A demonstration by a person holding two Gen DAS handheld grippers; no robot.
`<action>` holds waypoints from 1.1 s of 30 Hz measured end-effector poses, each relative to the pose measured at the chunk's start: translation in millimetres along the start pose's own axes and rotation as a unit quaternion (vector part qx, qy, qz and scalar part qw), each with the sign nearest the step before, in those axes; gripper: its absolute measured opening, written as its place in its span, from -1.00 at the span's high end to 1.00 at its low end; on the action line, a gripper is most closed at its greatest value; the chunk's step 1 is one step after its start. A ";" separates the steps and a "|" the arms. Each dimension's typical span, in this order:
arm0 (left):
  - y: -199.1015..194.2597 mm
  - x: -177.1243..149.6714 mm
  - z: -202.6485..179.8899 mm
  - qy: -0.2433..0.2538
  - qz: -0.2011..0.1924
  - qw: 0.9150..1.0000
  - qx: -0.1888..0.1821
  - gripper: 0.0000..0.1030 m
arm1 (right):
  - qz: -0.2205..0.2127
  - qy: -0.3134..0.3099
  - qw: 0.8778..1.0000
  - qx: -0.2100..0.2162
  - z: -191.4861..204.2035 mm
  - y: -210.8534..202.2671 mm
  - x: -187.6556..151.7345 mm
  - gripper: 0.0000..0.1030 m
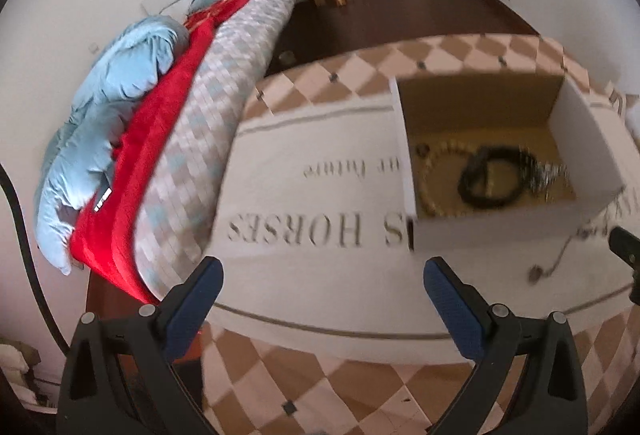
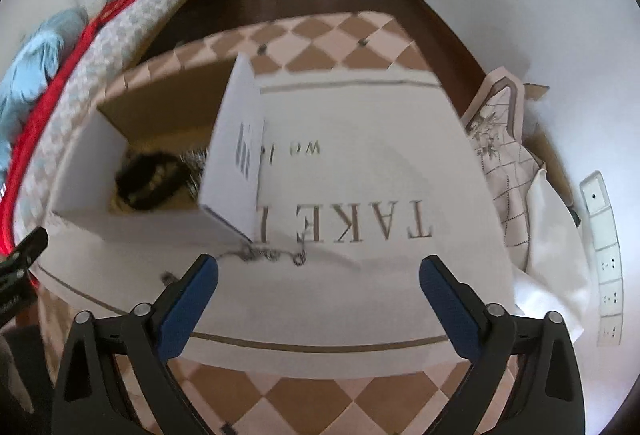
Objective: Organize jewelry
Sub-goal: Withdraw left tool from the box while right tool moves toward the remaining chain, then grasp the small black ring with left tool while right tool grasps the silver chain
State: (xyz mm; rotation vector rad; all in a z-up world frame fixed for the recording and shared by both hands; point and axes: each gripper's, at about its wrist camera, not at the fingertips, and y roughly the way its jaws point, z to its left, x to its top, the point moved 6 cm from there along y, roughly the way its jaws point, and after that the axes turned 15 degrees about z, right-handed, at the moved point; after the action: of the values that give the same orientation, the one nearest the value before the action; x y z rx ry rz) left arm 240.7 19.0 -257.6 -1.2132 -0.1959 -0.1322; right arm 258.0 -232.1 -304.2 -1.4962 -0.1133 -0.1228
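Observation:
An open white cardboard box [image 1: 492, 231] stands on the table; it also shows in the right wrist view [image 2: 168, 231]. Inside lie a pale bead necklace [image 1: 436, 159], a black bracelet [image 1: 488, 179] and a silvery piece [image 1: 552, 175]. A thin silver chain [image 2: 272, 255] lies on the cloth just in front of the box, seen too in the left wrist view [image 1: 548, 267]. My left gripper [image 1: 322, 287] is open and empty, above the cloth left of the box. My right gripper [image 2: 318, 283] is open and empty, just short of the chain.
The table carries a white printed cloth [image 2: 360, 295] with a brown checked border. A bed with red and blue bedding [image 1: 140, 139] runs along the left. A patterned cloth [image 2: 504, 155] and a power strip [image 2: 604, 255] lie to the right.

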 end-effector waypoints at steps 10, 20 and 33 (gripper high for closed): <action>24.0 -15.0 -2.5 0.000 0.027 1.000 0.003 -0.98 | -0.032 -0.072 0.997 -0.020 34.9 26.8 -0.1 0.04; 14.3 -41.2 -43.5 0.040 0.042 0.996 -0.068 -0.97 | -0.018 -0.053 0.998 0.003 19.2 18.1 -23.6 0.96; 13.1 -54.2 -94.5 0.087 0.055 0.990 -0.098 -0.31 | 0.001 0.056 0.998 0.019 -56.3 6.2 -74.0 0.96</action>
State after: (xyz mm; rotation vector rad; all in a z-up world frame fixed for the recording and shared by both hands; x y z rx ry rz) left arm 198.1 -65.4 -313.3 -1.3972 0.0381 -0.1631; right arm 185.7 -287.0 -325.5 -1.4476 -0.0244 -0.2007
